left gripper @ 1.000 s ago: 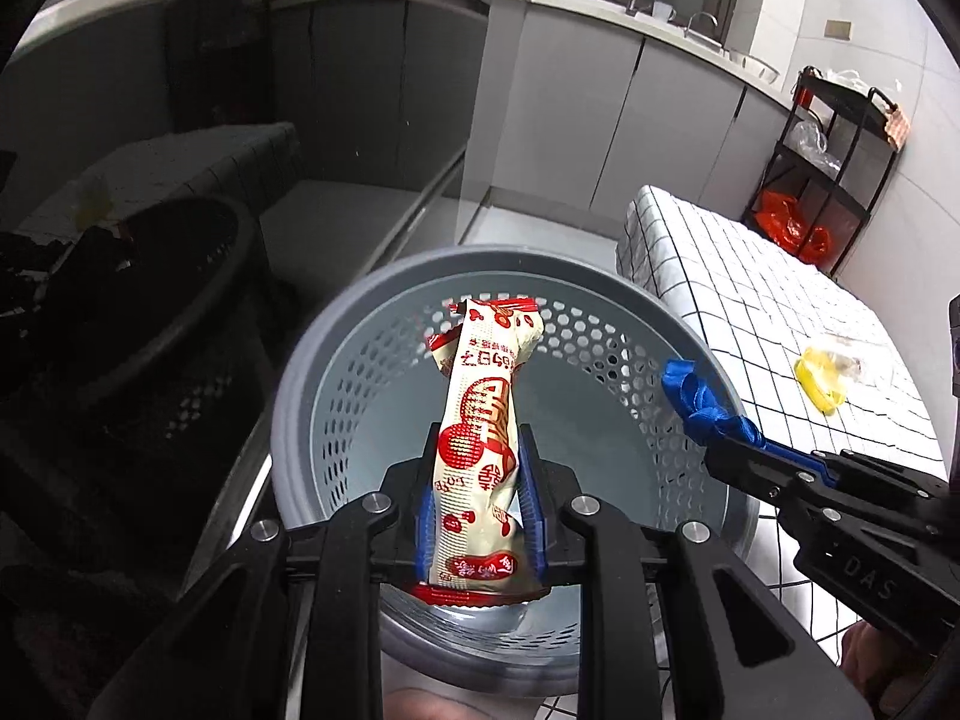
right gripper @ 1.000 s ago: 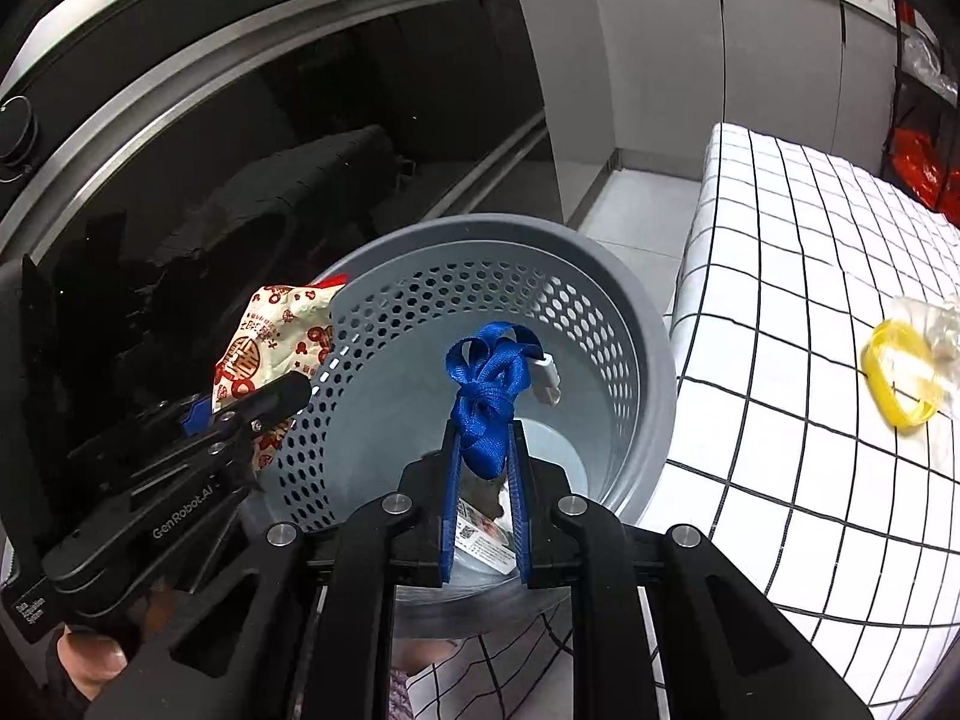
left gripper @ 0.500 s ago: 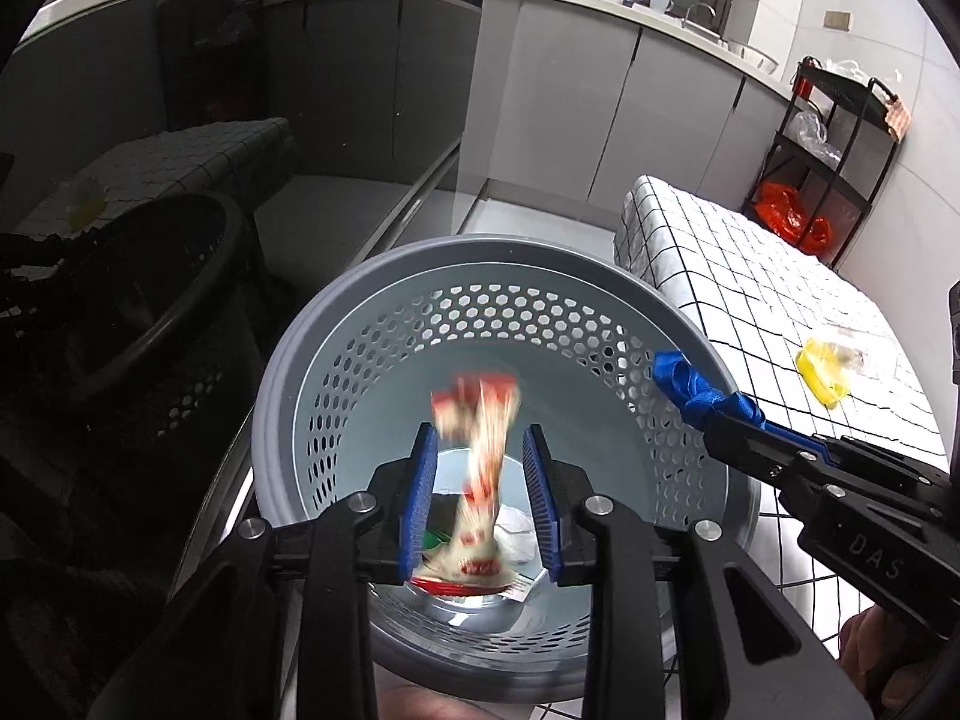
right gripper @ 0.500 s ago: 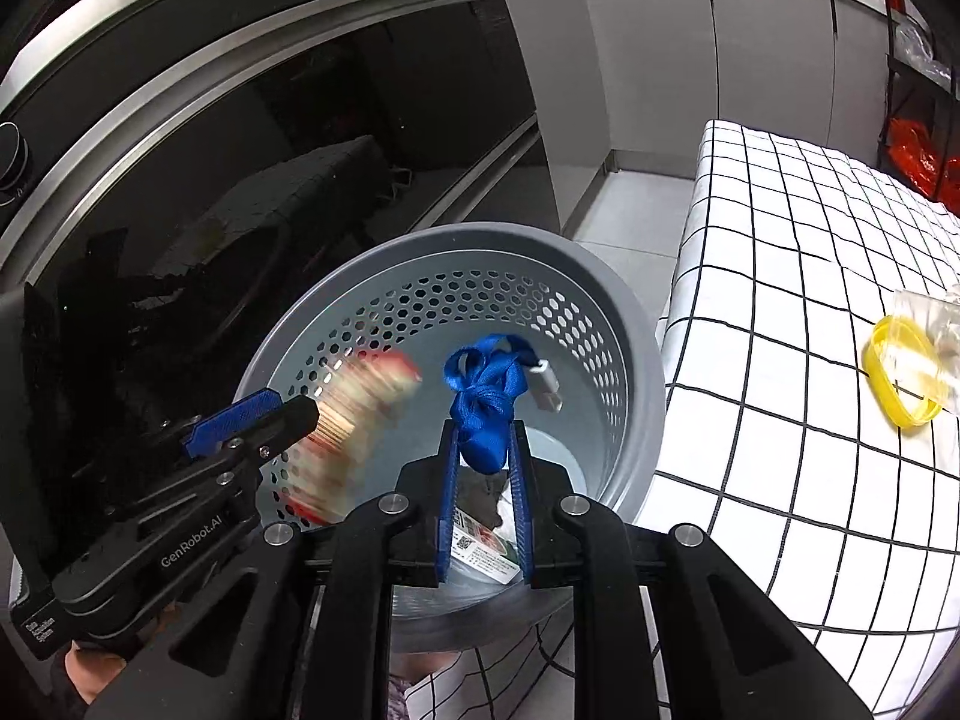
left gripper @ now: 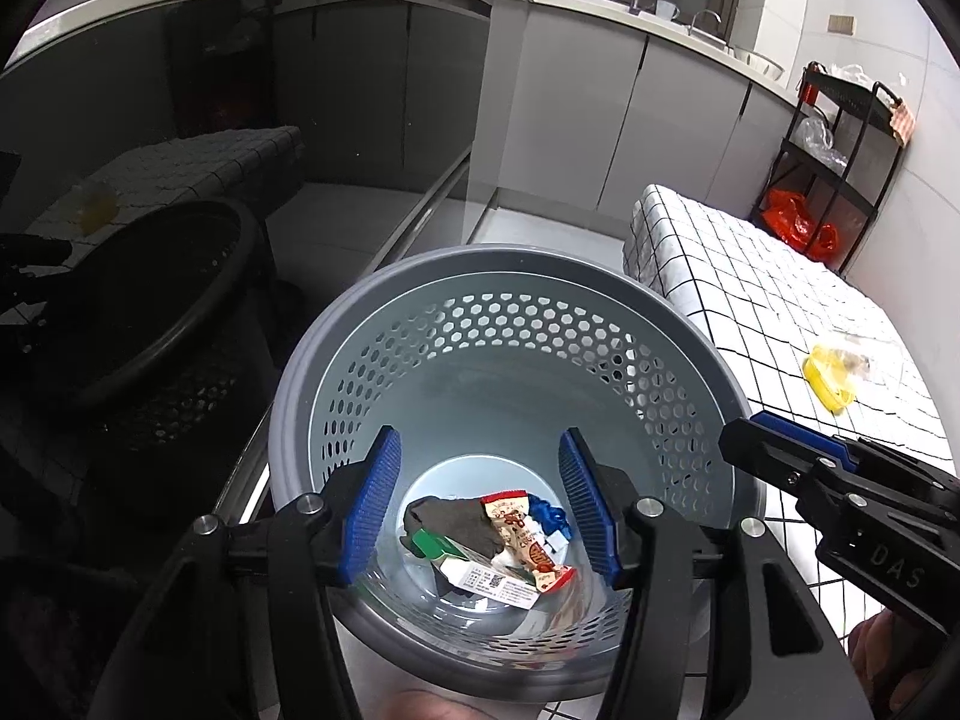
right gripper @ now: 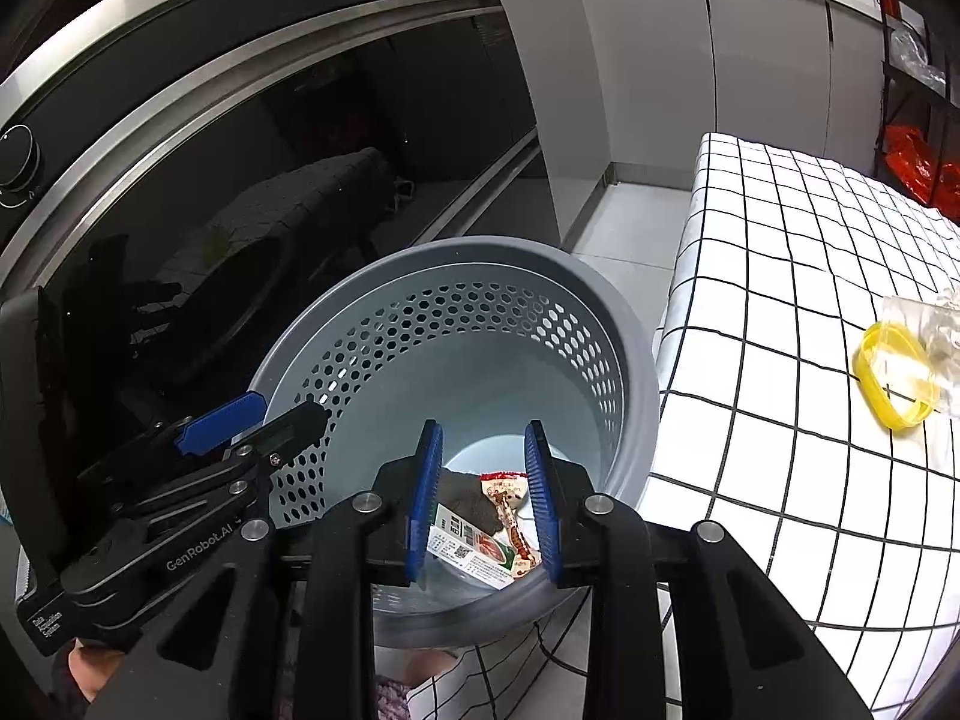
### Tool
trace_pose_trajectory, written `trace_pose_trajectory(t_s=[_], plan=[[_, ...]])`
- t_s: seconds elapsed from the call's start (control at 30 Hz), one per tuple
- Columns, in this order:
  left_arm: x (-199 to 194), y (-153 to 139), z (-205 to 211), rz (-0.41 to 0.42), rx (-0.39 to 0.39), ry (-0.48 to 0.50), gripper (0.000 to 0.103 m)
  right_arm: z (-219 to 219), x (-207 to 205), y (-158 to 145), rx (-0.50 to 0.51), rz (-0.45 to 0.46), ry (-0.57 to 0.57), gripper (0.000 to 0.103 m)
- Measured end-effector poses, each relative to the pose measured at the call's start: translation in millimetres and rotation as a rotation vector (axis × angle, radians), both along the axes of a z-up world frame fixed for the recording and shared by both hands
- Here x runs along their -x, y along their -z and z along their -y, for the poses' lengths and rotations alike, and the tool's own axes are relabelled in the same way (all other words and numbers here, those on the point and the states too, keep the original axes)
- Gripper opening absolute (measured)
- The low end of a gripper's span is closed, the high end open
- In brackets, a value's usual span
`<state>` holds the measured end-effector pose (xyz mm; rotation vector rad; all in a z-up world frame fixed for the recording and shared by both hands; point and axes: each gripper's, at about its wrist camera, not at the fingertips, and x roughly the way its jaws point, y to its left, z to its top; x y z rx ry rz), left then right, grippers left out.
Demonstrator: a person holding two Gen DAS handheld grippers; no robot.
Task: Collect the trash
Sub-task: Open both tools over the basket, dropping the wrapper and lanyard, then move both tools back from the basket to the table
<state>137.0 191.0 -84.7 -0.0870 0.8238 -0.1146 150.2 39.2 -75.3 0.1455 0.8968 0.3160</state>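
Note:
A grey perforated waste bin (left gripper: 480, 258) (right gripper: 480, 246) stands beside the checked table. My left gripper (left gripper: 477, 450) hangs over its mouth, jaws opening, nothing between them. My right gripper (right gripper: 483, 429) hovers over the same bin, jaws also opening and empty; its tips show at the right of the left wrist view (left gripper: 741, 435). On the bin's floor lie a red-and-white snack wrapper (left gripper: 522, 534) (right gripper: 507, 504), a blue lanyard (left gripper: 549, 516), a dark cloth (left gripper: 450, 516) and a white printed pack (left gripper: 492, 582). A yellow ring (left gripper: 831, 375) (right gripper: 894, 375) with a clear bag rests on the table.
The table with the black-and-white checked cloth (left gripper: 750, 276) (right gripper: 780, 240) is right of the bin. A dark glass appliance front (right gripper: 270, 180) stands close on the left. Grey cabinets (left gripper: 600, 120) and a black rack with a red bag (left gripper: 798, 228) are at the back.
The left jaws opened and the snack wrapper fell into the bin. The right jaws then opened and the blue lanyard dropped in too. Neither hand shifted much.

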Motion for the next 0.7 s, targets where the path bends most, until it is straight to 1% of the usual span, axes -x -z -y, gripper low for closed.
trace_pose_trajectory(t_s=[0.27,0.37,0.53,0.6,0.7], plan=[[0,4,3,-0.008,-0.019,-0.001,0.054,3,3,-1,-0.001,0.0,0.008,0.028],[0,5,5,-0.01,-0.039,-0.007,0.054,4,6,-2,0.0,0.003,0.015,0.028],[2,4,10,-0.008,-0.055,-0.005,0.054,10,16,-6,0.008,0.017,0.033,0.033],[4,3,13,-0.004,-0.062,-0.006,0.057,15,21,-7,0.014,0.021,0.043,0.033],[6,3,18,0.003,-0.073,0.002,0.057,23,30,-7,0.022,0.023,0.055,0.036]])
